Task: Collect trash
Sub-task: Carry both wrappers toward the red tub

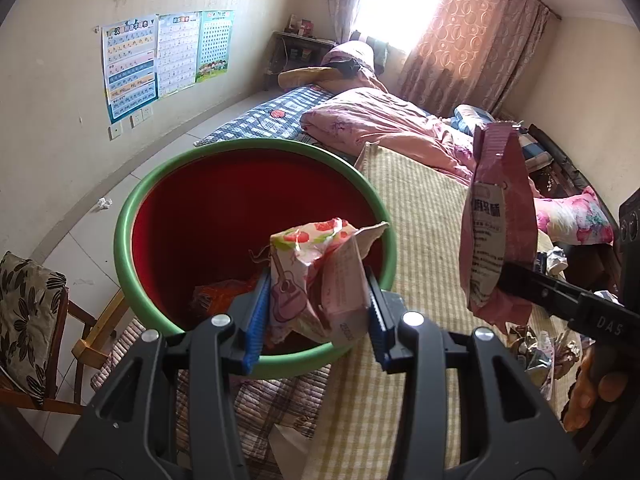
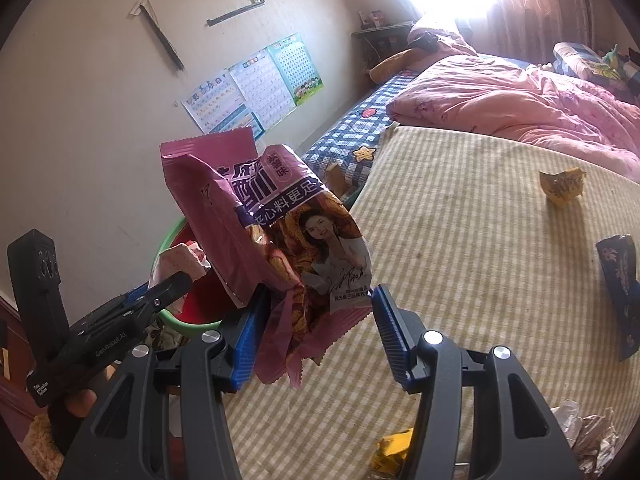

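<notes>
We are carrying two wrappers to the green-rimmed bin [image 1: 256, 256], which is sitting at the edge of the bed [image 2: 460, 264], and the step in hand is dropping them in. To do it well, we are wanting each wrapper fully over the red opening before letting go, and only one gripper over the rim at a time, so they are not bumping.

The purple snack bag [image 2: 272, 236] is the bigger piece: crumpled, glossy, printed with a portrait, standing upright in the right gripper [image 2: 316, 332], beside the bin and not yet over it. Its jaws are pinching the bag's lower end.

The strawberry-print wrapper [image 1: 316, 276] is smaller, folded and pale pink, already hanging over the bin's near rim. The left gripper [image 1: 316, 312] is pinching it between its jaws.
</notes>
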`<state>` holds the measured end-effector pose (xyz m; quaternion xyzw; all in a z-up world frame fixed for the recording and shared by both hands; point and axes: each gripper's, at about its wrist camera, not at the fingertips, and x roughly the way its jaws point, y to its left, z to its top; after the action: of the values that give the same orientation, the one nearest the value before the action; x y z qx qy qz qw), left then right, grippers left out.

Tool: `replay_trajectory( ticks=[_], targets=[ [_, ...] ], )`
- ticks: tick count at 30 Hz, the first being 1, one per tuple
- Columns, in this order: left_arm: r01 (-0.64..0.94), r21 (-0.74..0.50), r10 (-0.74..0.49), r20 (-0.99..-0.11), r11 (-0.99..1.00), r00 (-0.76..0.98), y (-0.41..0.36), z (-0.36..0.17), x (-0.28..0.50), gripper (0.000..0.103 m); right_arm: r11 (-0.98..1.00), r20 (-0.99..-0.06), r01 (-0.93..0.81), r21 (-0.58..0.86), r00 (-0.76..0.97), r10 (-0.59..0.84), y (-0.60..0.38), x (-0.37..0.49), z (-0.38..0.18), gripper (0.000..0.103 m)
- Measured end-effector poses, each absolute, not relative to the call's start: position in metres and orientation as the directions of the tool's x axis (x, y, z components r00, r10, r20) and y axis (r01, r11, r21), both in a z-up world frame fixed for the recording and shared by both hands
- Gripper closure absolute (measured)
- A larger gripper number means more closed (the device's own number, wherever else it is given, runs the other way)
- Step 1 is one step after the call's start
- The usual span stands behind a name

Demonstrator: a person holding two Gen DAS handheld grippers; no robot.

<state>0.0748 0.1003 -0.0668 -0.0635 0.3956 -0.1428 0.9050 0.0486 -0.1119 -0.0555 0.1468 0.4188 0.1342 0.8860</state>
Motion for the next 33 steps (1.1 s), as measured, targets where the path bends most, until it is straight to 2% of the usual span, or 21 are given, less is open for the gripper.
replay_trajectory(
  ticks=[33],
  targets=[
    [0.19,-0.206,-0.28,-0.714,0.96,0.641,0.133,-0.076,0.112,0.062,0.923,-0.714,-0.163,0.348,0.592,0.374,-0.052,0.102,-0.058,0.05]
  ],
)
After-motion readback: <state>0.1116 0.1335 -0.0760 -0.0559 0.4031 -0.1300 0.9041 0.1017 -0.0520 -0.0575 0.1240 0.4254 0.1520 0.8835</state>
